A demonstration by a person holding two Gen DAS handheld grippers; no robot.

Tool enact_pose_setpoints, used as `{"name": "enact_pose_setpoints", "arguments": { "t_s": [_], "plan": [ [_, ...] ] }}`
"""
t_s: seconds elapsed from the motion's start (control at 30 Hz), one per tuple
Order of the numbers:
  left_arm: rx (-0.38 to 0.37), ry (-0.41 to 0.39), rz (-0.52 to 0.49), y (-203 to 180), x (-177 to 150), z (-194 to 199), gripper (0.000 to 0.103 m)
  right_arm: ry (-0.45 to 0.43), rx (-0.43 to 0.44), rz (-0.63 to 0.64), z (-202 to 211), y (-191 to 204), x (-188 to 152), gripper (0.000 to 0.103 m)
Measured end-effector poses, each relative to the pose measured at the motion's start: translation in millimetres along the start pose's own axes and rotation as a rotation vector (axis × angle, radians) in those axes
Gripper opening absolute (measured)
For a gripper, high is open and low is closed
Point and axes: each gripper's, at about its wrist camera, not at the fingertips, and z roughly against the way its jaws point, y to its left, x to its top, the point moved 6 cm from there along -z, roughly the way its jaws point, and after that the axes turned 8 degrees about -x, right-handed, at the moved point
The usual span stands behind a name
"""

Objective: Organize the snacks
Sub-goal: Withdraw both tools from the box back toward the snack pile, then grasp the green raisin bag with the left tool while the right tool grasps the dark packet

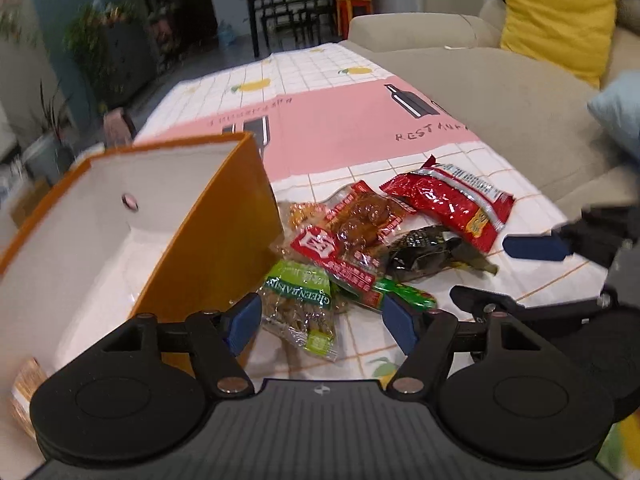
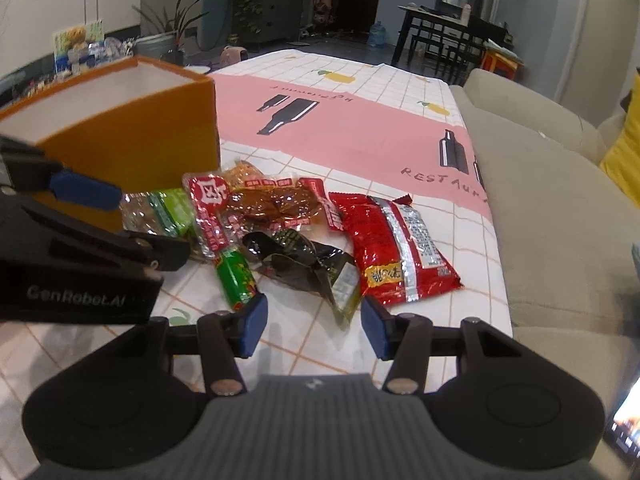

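Tablecloth [image 2: 360,128], orange box [image 2: 132,136], snack packets [image 2: 396,244]

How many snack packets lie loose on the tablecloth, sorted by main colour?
Red: 2, the red foil packet and the red-labelled clear packet
Green: 2, the raisin packet and the green stick packet
Dark: 1, the dark packet
Total: 5 beside the orange box, apart from a packet half seen inside it.
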Motion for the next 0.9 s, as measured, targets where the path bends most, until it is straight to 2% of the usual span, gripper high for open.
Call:
{"name": "enact_pose_setpoints", "arguments": {
  "t_s": [0.13,0.2,0.3,0.37,0.43,0.47,0.5,0.53,0.6,0.77,0.9],
  "plan": [
    [0.047,-0.011,-0.09,-6,0,-6,0.079,-0.016,-0.016,0.082,-10,6,0,0.048],
    [0.068,-0.008,-0.128,-8,-2,-10,0.079,-0.021,-0.023,0.122,-14,9,0,0.043],
    [0.106,0.011,-0.182,-11,-5,-17,0.078,-0.02,-0.029,0.142,-20,9,-2,0.032],
    [0.131,0.036,-0.213,-12,-7,-22,0.076,-0.012,-0.029,0.135,-23,7,-2,0.022],
    [0.146,0.052,-0.211,-12,-9,-23,0.074,0.001,-0.037,0.13,-25,5,-4,0.011],
    [0.151,0.057,-0.209,-12,-9,-24,0.069,0.006,-0.042,0.13,-26,5,-5,0.006],
    [0.151,0.061,-0.205,-12,-10,-24,0.059,0.01,-0.046,0.129,-27,4,-6,0.004],
    [0.149,0.064,-0.198,-12,-11,-23,0.054,0.012,-0.049,0.128,-27,4,-7,0.0],
    [0.13,0.073,-0.173,-12,-13,-21,0.039,0.012,-0.05,0.122,-24,4,-7,0.0],
    [0.068,0.123,-0.051,-3,-24,-15,0.027,0.036,-0.026,0.078,-15,5,-11,0.0],
    [0.023,0.152,0.009,-1,-31,-2,0.026,0.08,-0.017,0.056,-3,6,-17,0.0]
  ]
}}
